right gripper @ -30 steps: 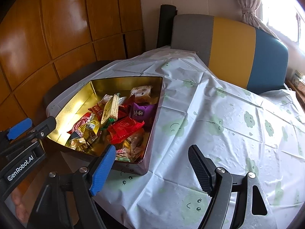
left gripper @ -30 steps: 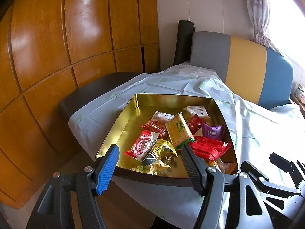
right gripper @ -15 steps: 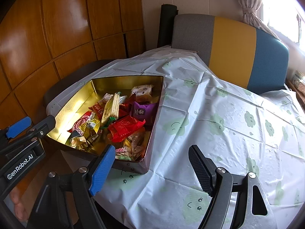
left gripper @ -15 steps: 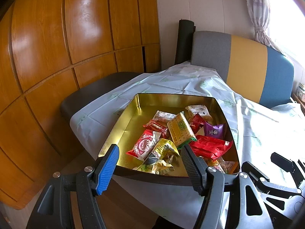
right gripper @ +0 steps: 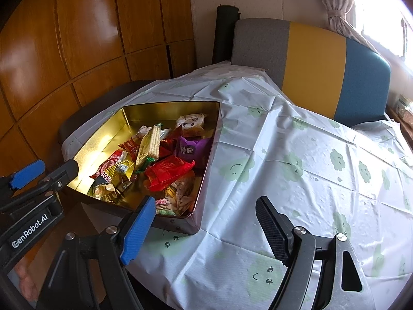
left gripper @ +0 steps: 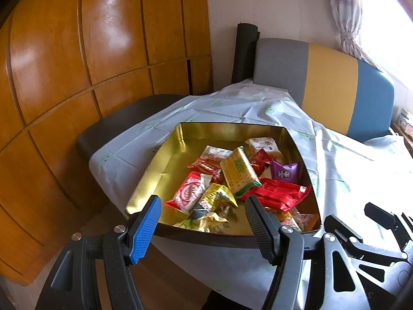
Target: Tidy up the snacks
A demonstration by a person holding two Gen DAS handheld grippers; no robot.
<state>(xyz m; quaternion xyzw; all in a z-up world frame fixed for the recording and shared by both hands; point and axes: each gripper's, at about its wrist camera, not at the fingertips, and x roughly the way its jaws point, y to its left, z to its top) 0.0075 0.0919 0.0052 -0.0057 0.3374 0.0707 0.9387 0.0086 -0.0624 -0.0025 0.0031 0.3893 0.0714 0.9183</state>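
A table under a pale cloth holds a gold tin at its left edge, full of snack packets. The left gripper hovers empty, spread wide, before the tin's near rim; the right gripper, likewise spread and empty, hangs over cloth beside the tin's corner.

A gold tin of wrapped snacks sits on the desk. The right hand-held gripper hovers nearby, jaws apart, holding nothing.

Bare tablecloth right of the gold tin; tin's left half free of snacks.
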